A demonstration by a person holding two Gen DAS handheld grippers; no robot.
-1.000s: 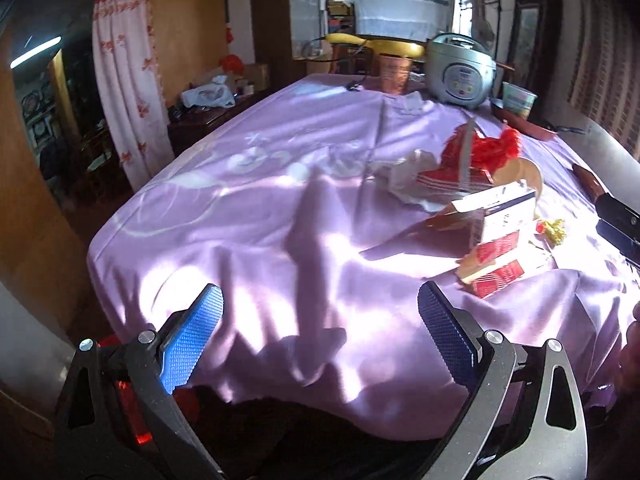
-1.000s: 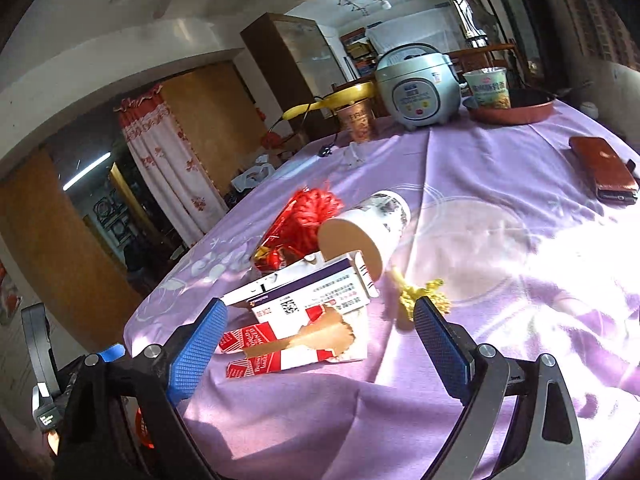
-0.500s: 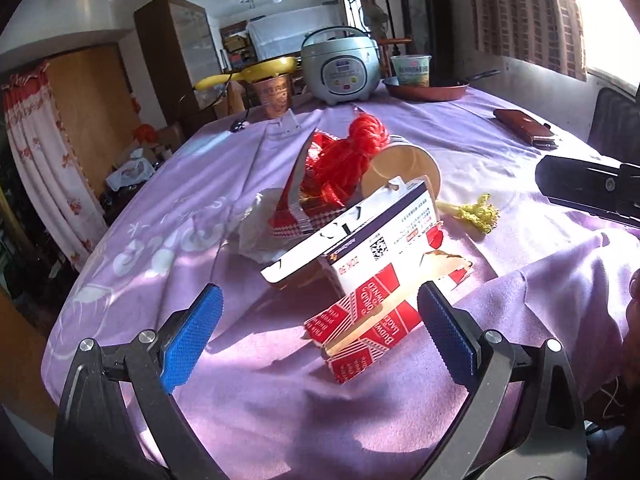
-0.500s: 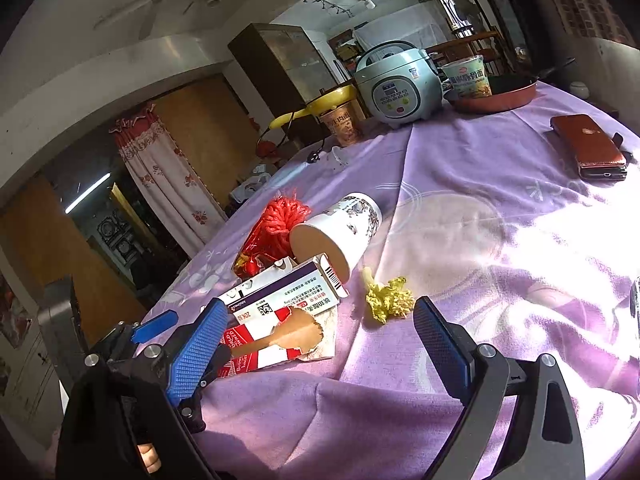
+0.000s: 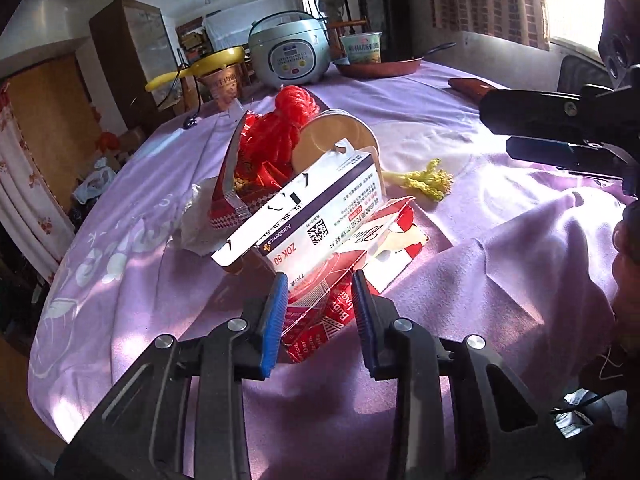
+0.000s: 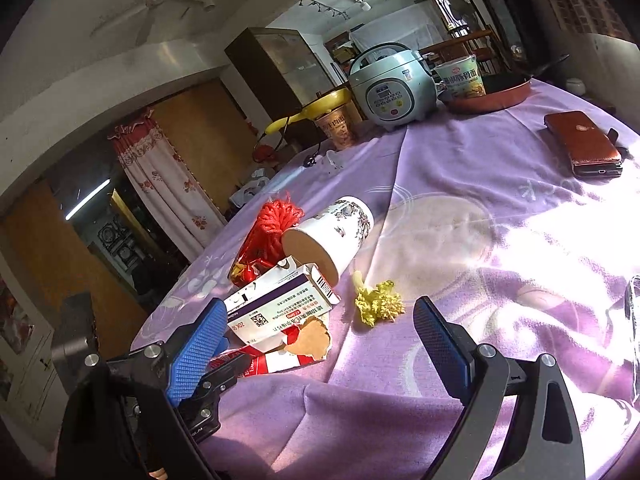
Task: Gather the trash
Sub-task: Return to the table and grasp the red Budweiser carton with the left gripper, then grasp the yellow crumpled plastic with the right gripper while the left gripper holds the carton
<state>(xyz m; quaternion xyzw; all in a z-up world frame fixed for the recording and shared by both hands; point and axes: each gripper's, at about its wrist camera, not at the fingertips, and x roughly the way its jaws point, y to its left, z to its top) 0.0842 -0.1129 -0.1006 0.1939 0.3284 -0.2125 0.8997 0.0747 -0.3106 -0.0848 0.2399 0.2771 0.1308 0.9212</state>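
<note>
Closing lower centre, the left gripper [image 5: 320, 312] now pinches the red carton [image 5: 320, 320]; right gripper [image 6: 316, 344] gapes empty, pickup looks underway.

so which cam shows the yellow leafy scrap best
The right wrist view: the yellow leafy scrap lies unobstructed and sunlit on the purple cloth, stem and frills clear. The left wrist view shows it smaller, farther off, beside the white box.
</note>
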